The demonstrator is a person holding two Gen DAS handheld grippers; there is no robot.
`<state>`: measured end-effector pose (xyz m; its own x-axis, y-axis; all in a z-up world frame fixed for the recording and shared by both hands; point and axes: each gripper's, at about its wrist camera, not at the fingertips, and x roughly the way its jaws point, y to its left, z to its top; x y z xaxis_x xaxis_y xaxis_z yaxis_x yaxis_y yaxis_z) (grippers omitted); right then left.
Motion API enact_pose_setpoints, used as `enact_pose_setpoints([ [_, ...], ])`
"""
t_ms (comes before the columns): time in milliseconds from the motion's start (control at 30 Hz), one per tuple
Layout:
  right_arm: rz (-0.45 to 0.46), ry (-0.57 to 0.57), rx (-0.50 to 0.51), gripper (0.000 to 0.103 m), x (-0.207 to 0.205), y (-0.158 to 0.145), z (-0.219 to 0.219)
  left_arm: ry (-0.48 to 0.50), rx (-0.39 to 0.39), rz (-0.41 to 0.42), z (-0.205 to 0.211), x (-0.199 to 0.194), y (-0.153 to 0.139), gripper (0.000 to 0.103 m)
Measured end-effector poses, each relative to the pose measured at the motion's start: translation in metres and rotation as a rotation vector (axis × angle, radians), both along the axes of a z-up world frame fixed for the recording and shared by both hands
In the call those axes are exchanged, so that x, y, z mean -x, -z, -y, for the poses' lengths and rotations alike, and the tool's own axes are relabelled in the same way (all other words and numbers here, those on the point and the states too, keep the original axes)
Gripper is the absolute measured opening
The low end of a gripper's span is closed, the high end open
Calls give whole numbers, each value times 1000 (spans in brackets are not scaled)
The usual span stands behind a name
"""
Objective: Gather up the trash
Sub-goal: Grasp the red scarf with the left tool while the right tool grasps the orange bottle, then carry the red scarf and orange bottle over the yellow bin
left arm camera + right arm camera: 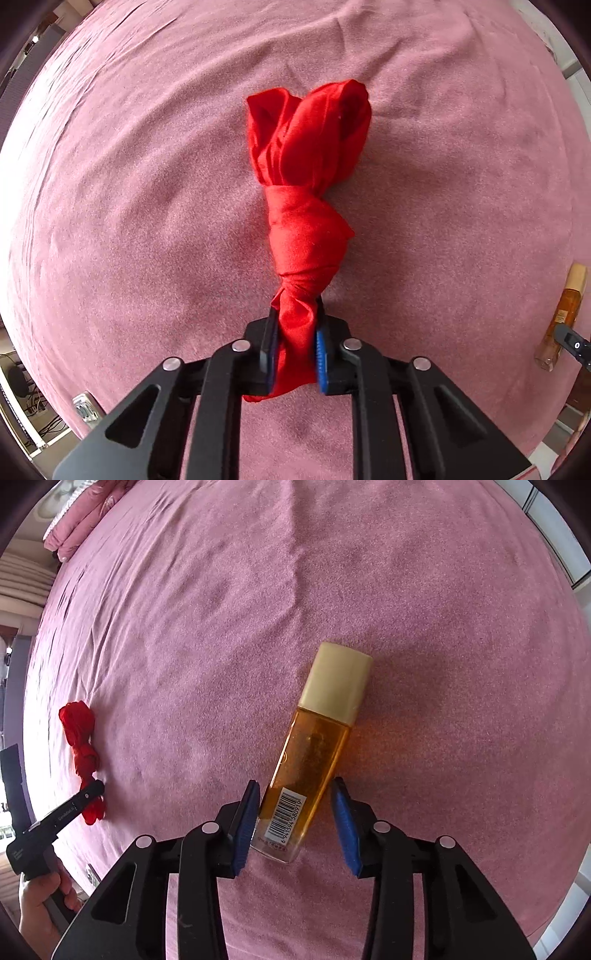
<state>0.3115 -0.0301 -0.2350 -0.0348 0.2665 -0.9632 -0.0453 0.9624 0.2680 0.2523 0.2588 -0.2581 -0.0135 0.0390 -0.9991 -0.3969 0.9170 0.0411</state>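
A knotted red cloth [306, 177] lies on the pink bedspread [129, 184]. My left gripper [295, 325] is shut on the cloth's near end. The cloth also shows far left in the right wrist view [81, 746], with the left gripper [94, 790] on it. An amber bottle [310, 760] with a cream cap lies on the bedspread, its barcoded base toward me. My right gripper [295, 797] is open, its jaws on either side of the bottle's base, the left pad [245, 827] close to it. The bottle also shows at the right edge of the left wrist view [565, 314].
Pink pillows [74, 524] lie at the far left corner of the bed. The bed's edge runs along the right side [569, 812]. A small metal object [85, 406] lies near the bed's left edge. Cables and floor show beyond it.
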Motion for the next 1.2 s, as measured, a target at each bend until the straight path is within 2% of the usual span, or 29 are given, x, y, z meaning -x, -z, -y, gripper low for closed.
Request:
enact_pose_setpoints([
  [67,-1,-13,-4,36,9,-2,2,-15,51,15,4,6,-3,9],
  [333,-18,-25,-40,33,60,-12,30,-17,173,45,48,50,-13,7],
  [800,-57,31,-116,32,140,-38,103,205,306,17,201,137,-43,7],
  [1067,-63,52,-147,32,184,-50,148,287,344,-11,281,159,-49,7],
  [1200,-92,97,-188,32,203,-52,177,368,346,-22,309,160,-49,7],
])
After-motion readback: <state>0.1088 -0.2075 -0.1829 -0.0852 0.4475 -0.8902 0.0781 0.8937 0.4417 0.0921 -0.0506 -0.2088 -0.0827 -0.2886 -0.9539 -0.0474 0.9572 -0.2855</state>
